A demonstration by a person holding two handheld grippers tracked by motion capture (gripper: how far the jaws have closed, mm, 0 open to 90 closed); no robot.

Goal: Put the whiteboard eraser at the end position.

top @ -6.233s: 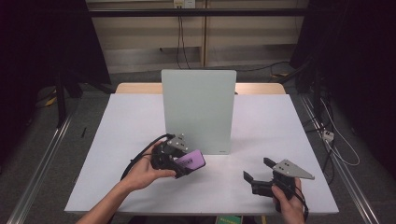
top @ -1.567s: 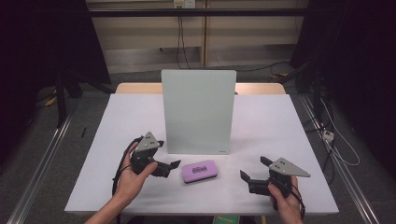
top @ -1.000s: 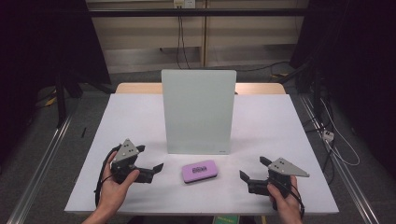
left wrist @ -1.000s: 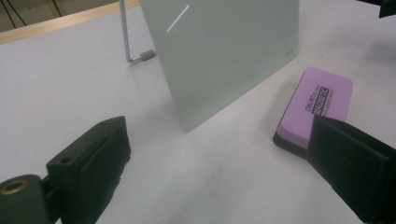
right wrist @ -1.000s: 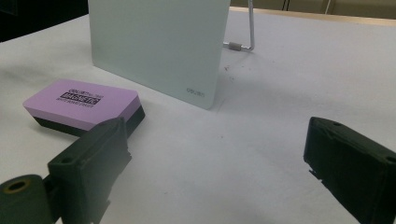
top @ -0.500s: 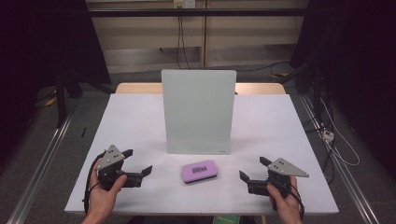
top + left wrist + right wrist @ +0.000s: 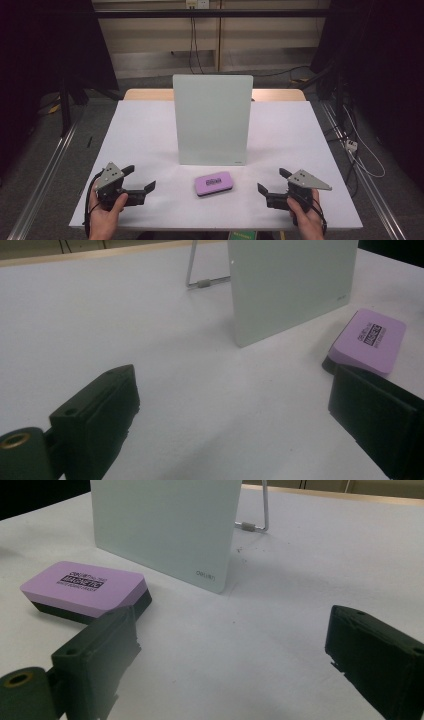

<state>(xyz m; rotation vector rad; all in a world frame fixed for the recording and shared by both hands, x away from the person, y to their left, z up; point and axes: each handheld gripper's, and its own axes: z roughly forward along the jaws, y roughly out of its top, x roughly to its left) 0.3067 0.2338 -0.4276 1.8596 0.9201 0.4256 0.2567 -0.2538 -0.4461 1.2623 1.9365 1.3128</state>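
A pale green-white board (image 7: 212,120) stands upright on a wire stand at the middle of the white table (image 7: 145,130). A purple eraser (image 7: 214,183) with a black base lies flat just in front of it. My left gripper (image 7: 140,178) rests open near the front left edge, well left of the eraser, with nothing between its jaws. My right gripper (image 7: 271,181) sits open near the front right, also holding nothing. In the left gripper view the eraser (image 7: 370,340) lies beyond the right jaw and the board (image 7: 292,285) stands behind it. The right gripper view has the eraser (image 7: 82,587) past the left jaw, below the board (image 7: 165,525).
The board's wire stand (image 7: 205,282) juts out behind it, seen again as the wire stand (image 7: 252,527) in the right gripper view. Metal rails (image 7: 45,180) run along the floor beside the table, and cables (image 7: 350,145) lie at the right.
The left gripper let go of the eraser, which now lies on the table, and has drawn back left toward the front edge. The right gripper has stayed put.
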